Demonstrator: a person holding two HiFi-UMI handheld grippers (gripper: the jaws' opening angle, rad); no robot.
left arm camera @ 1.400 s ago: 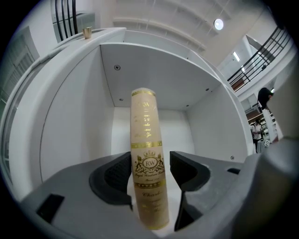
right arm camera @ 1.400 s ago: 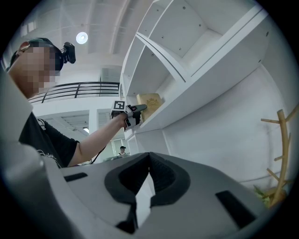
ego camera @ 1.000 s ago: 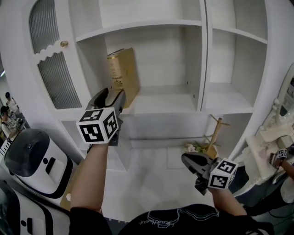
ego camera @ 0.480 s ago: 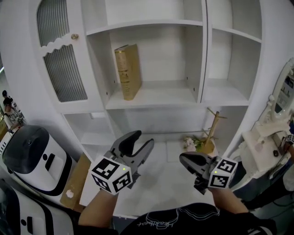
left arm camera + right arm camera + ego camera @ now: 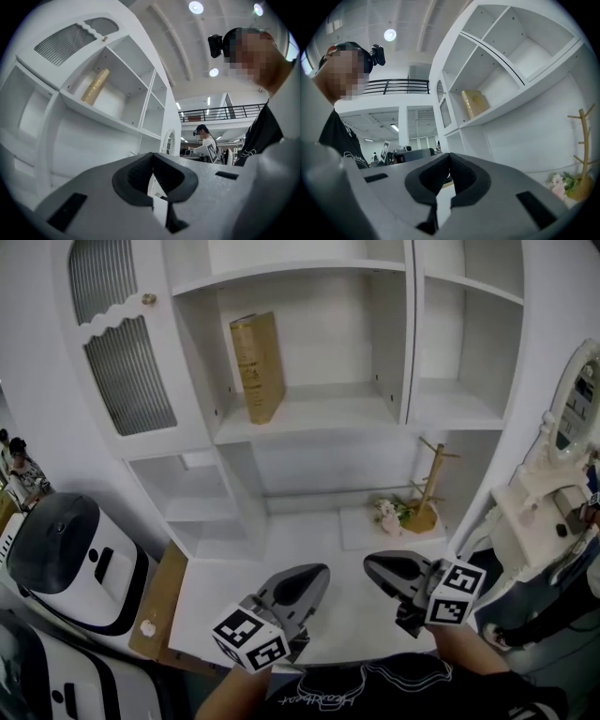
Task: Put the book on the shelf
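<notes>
Obs: left gripper [image 5: 305, 579] is withdrawing from the book [image 5: 257, 367]. A second ago its spread jaw tips were just beside the book's lower front corner. Half a second ago it was hanging well below the book, jaws still apart. Now it is sitting far below the book and slightly to its right. The jaws are closing: tips together, nothing between them. The book's lower corner, earlier overlapped by the jaws in the head view, is now showing clear.
</notes>
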